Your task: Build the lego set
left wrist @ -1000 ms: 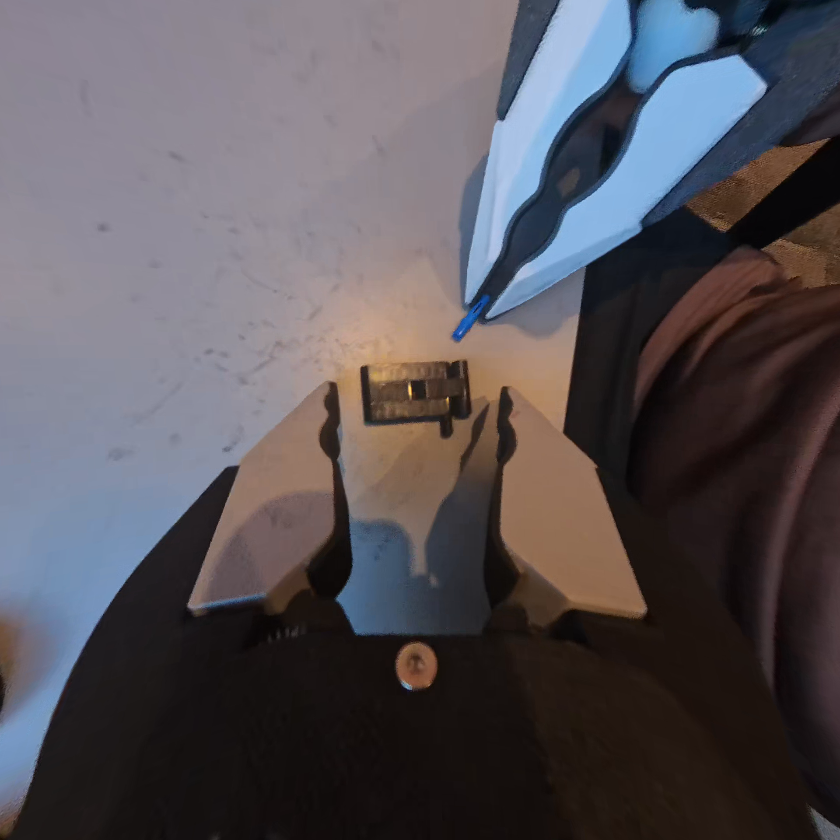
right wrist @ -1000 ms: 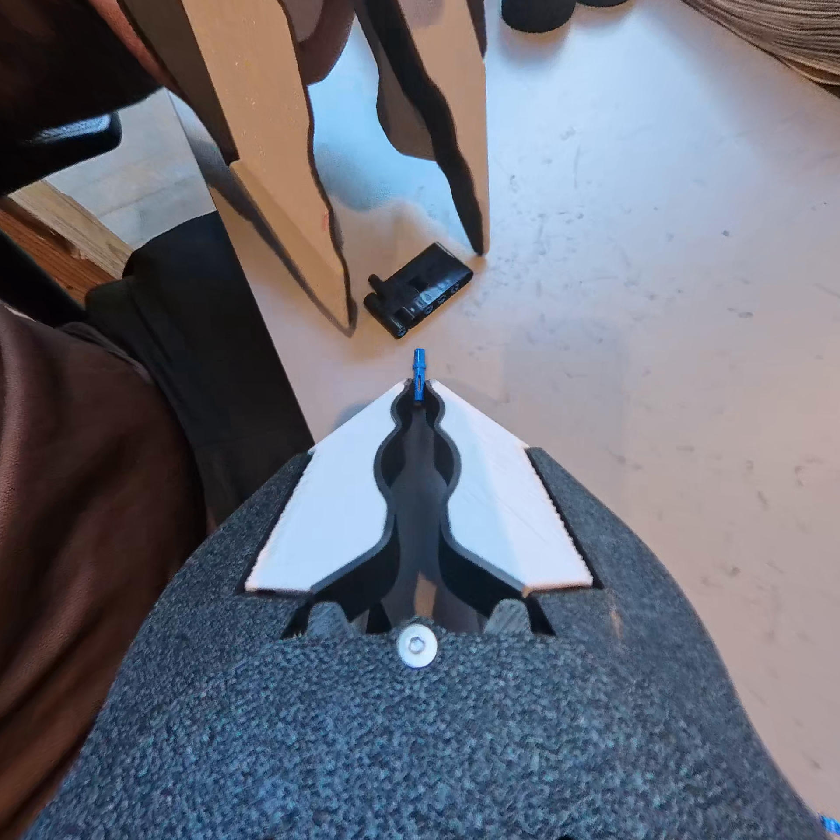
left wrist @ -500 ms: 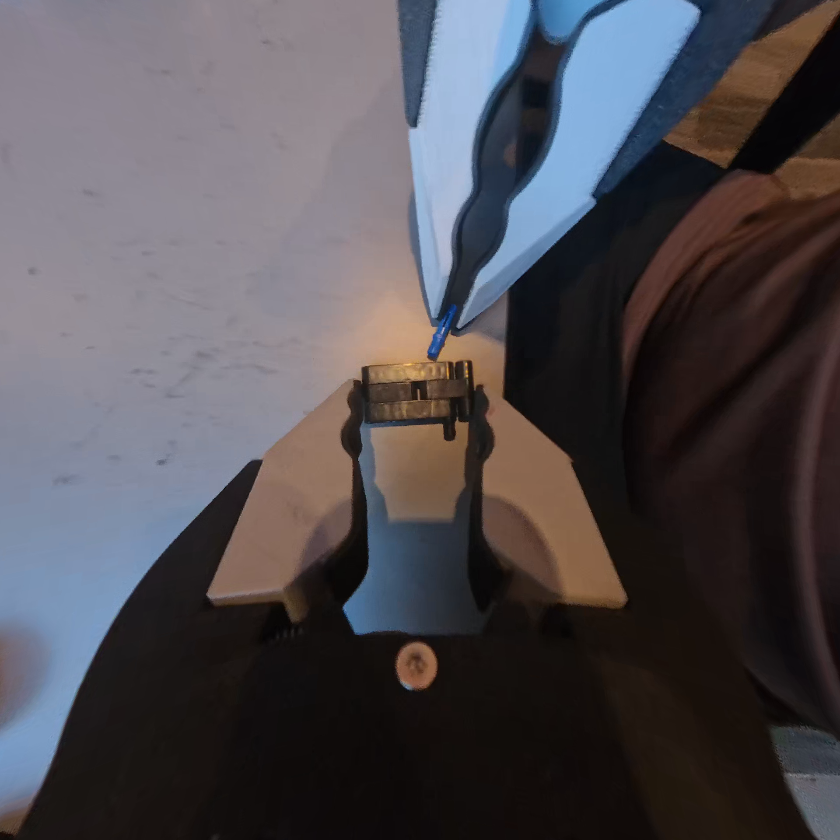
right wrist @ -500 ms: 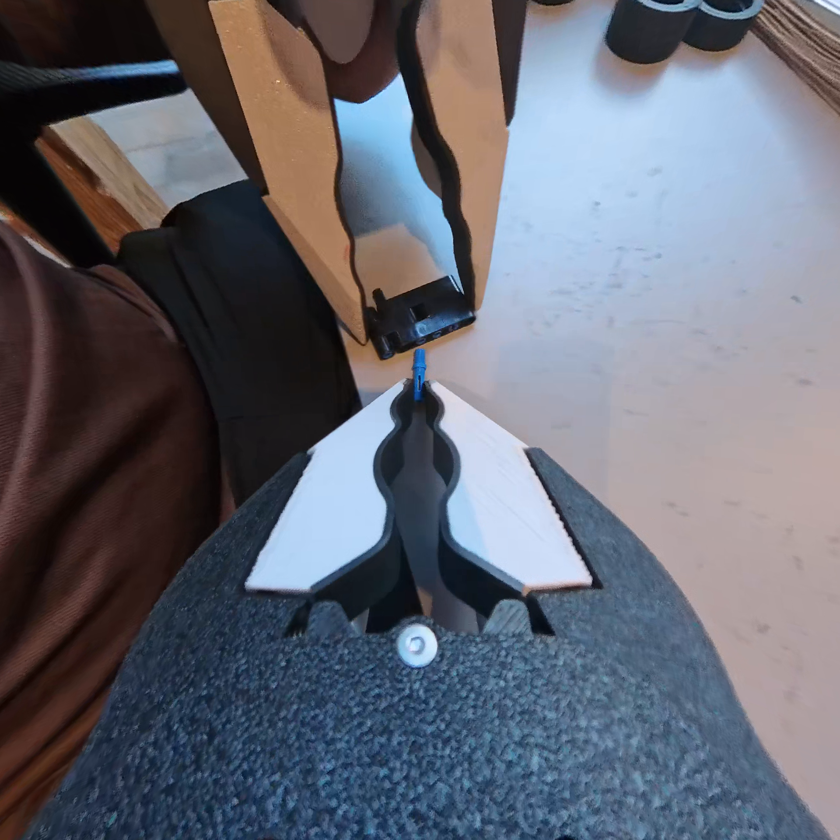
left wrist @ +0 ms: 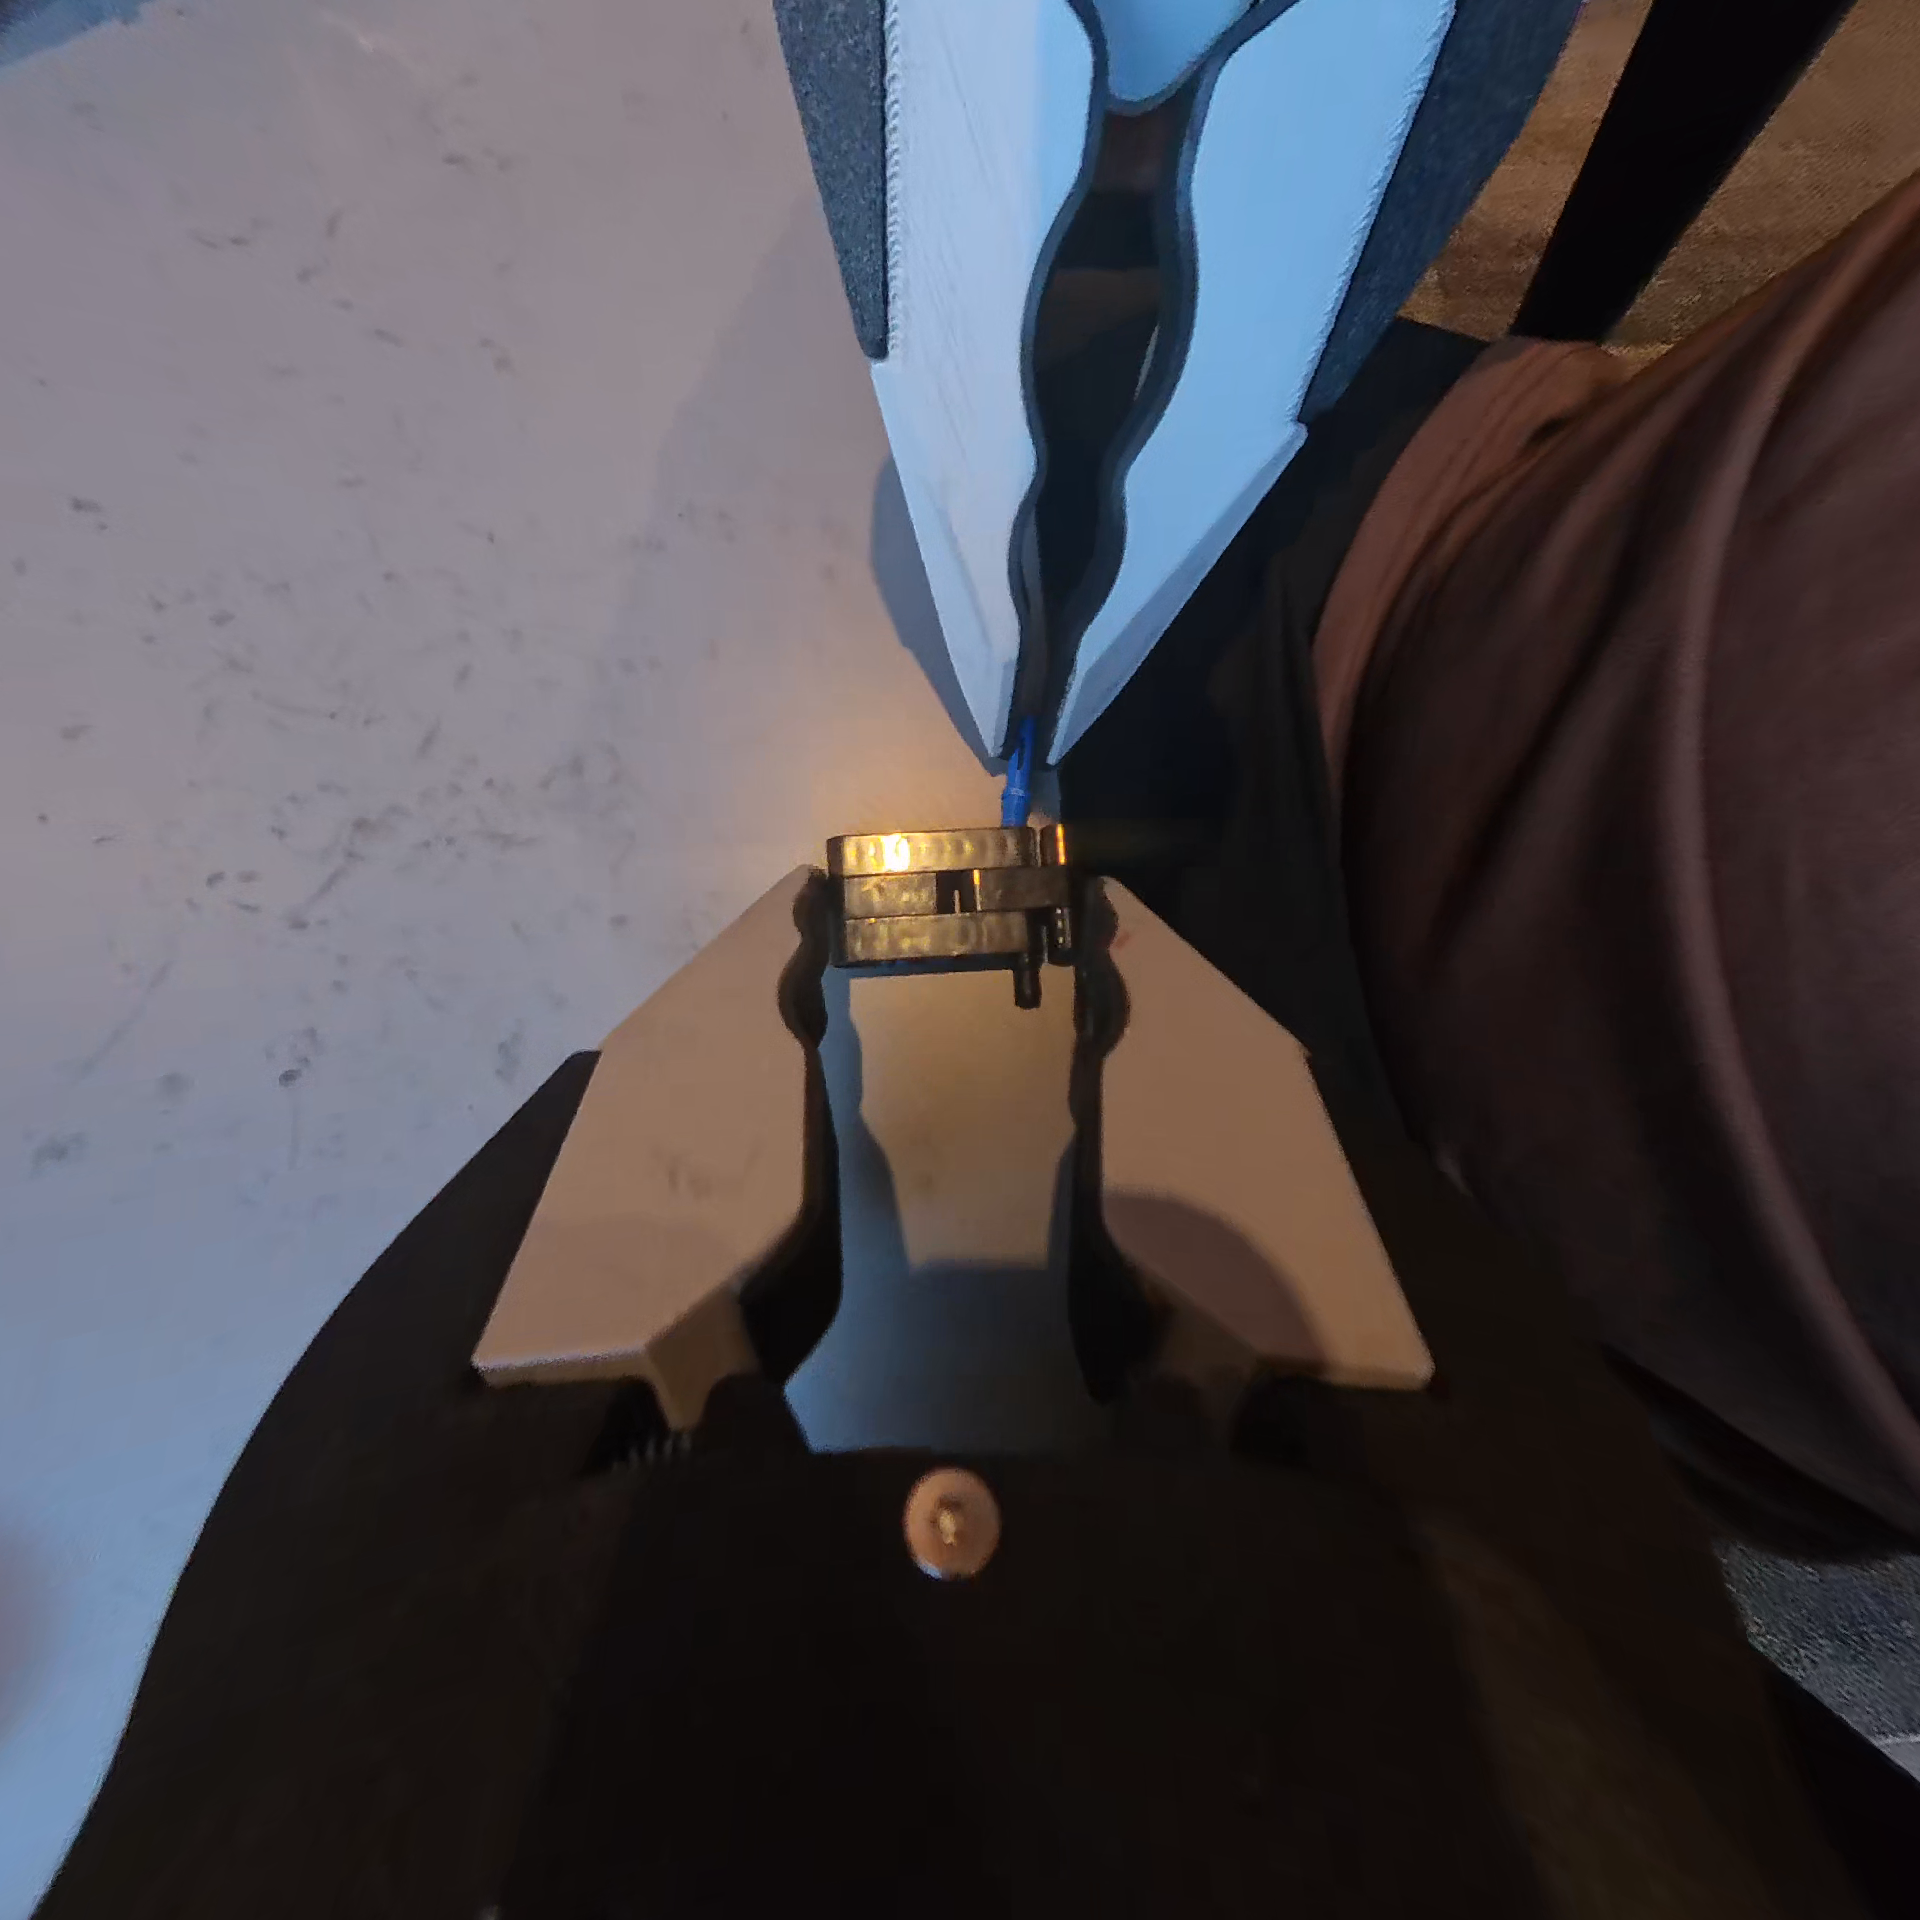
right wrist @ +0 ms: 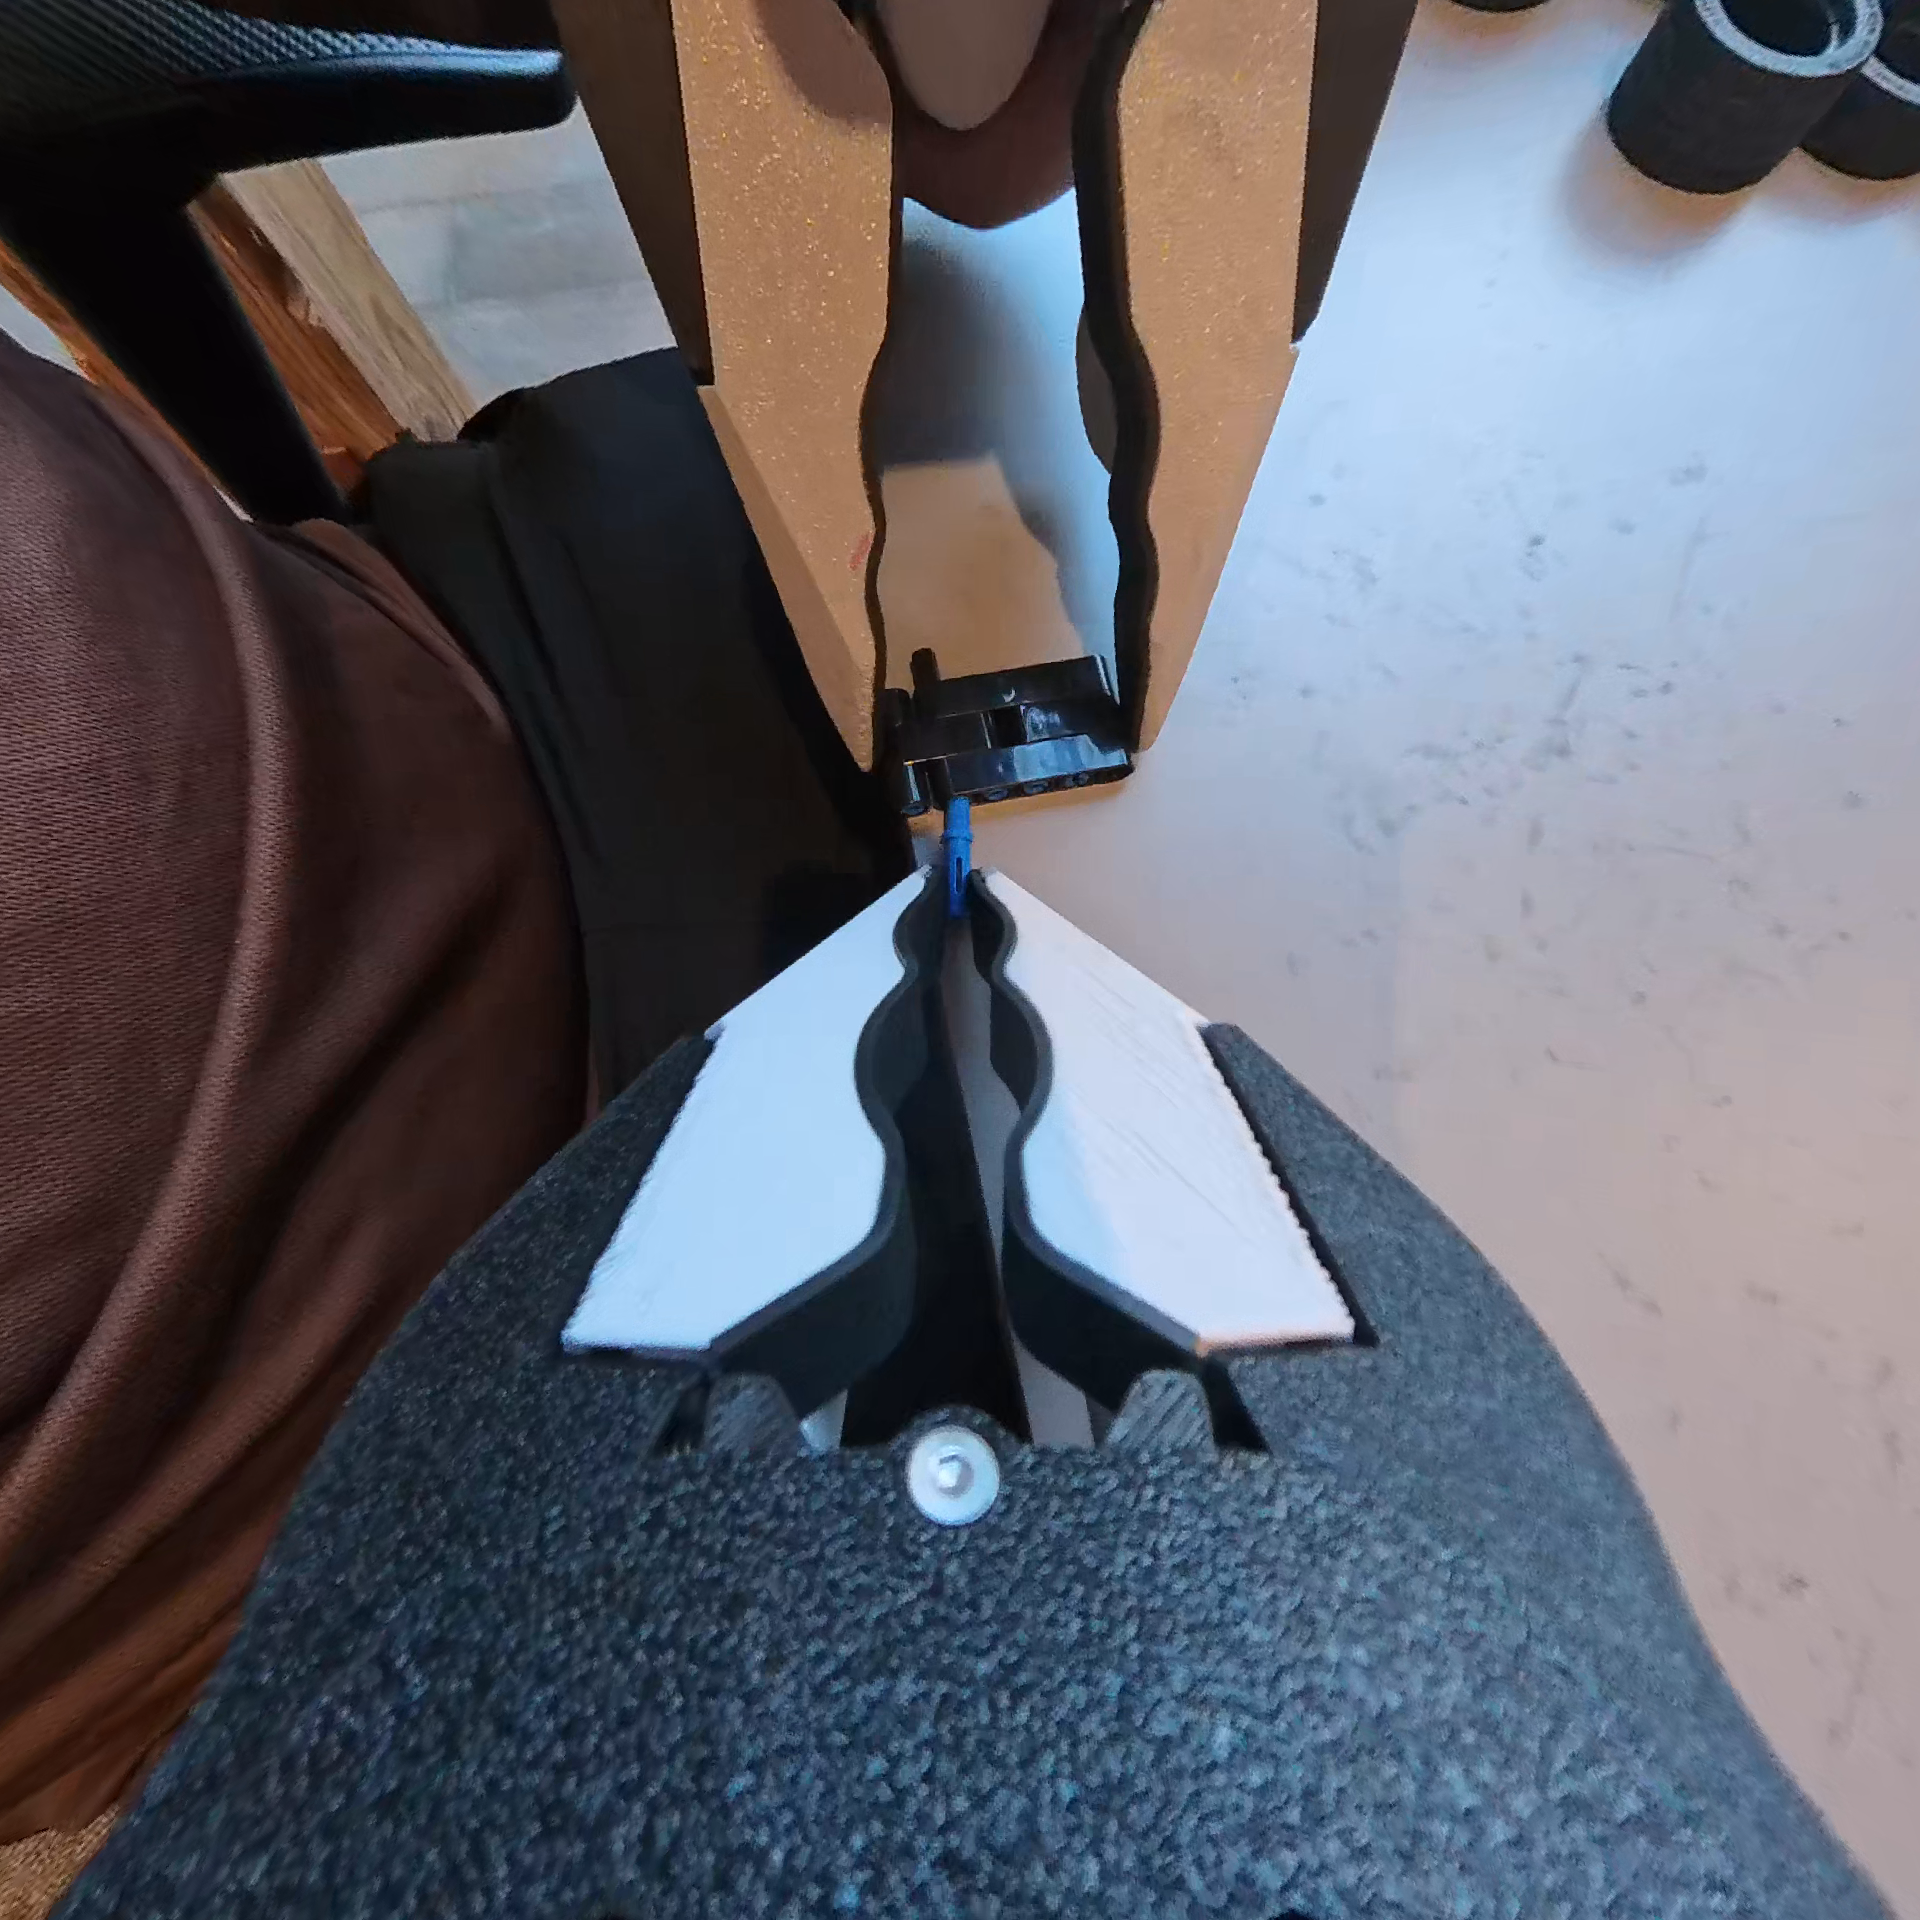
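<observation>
A small black lego assembly (left wrist: 940, 904) of stacked beams with a pin sticking out is clamped between the tan fingertips of my left gripper (left wrist: 948, 914), close to the table's edge. It also shows in the right wrist view (right wrist: 1003, 732). My right gripper (right wrist: 954, 883), with white fingers, is shut on a thin blue pin (right wrist: 956, 836). The pin's free end points at the near side of the black assembly and touches or nearly touches it. In the left wrist view the blue pin (left wrist: 1016, 779) meets the assembly's far edge, near its right end.
The pale table top (left wrist: 364, 520) stretches to the left. A person's brown sleeve (left wrist: 1662, 831) and dark clothing lie beyond the table edge. Black cylindrical rolls (right wrist: 1745, 94) stand at the far right in the right wrist view. Both grippers' tips are close together, under 4 cm apart.
My left gripper closed on the black assembly, which earlier lay loose on the table. My right gripper moved in with the blue pin until its tip reached the assembly.
</observation>
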